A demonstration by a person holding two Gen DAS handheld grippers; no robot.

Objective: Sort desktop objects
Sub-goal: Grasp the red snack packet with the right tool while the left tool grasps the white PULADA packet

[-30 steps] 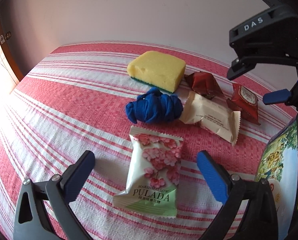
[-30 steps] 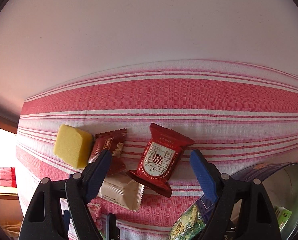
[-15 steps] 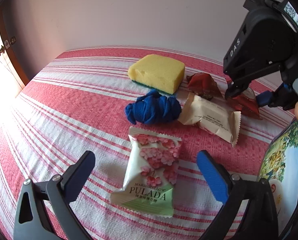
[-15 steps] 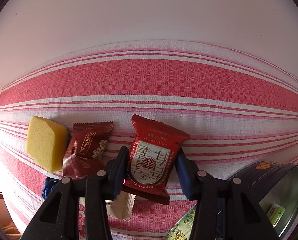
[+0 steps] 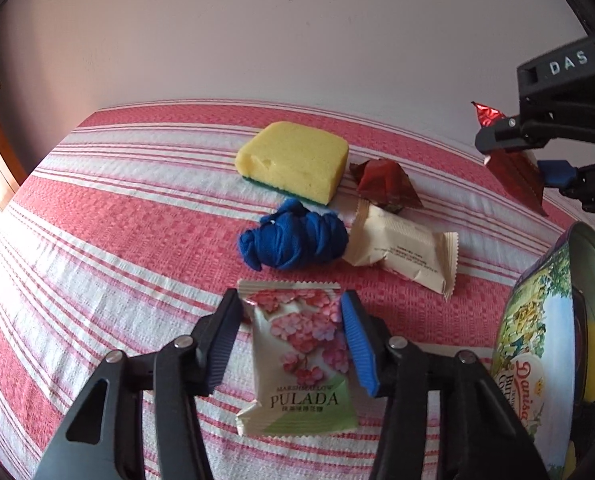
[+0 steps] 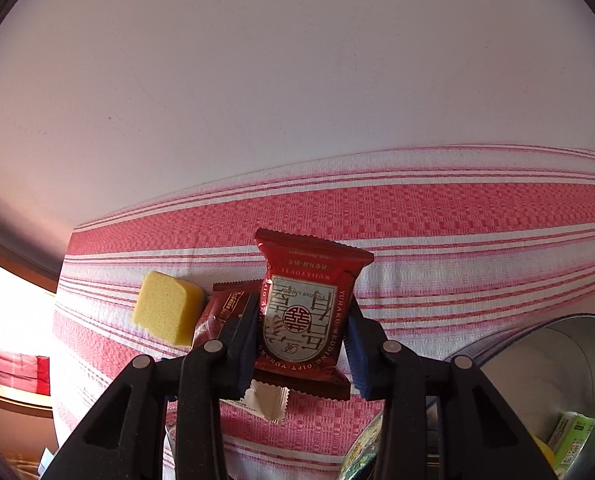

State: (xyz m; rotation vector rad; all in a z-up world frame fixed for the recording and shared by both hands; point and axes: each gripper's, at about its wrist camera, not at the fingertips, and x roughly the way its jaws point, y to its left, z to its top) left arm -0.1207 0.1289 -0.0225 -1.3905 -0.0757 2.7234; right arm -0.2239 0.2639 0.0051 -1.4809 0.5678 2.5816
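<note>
A pink-flowered PULADA marshmallow packet [image 5: 301, 356] lies on the red-and-white striped cloth [image 5: 117, 220]. My left gripper [image 5: 293, 314] is closing on its upper half, and both blue pads touch its sides. A red packet with a white label [image 6: 303, 312] hangs above the cloth, with my right gripper [image 6: 303, 322] shut on it. In the left wrist view that right gripper [image 5: 537, 160] is at the upper right, holding the red packet [image 5: 513, 172] in the air.
A yellow sponge [image 5: 293, 160], a knotted blue cloth [image 5: 293, 240], a cream packet [image 5: 405, 248] and a dark red packet [image 5: 383, 180] lie clustered mid-table. An open picture-printed biscuit tin [image 5: 537, 340] holding small items stands at the right. A white wall runs behind.
My left jaws went from wide open to closed against the marshmallow packet. My right gripper closed on the red packet and lifted it off the cloth.
</note>
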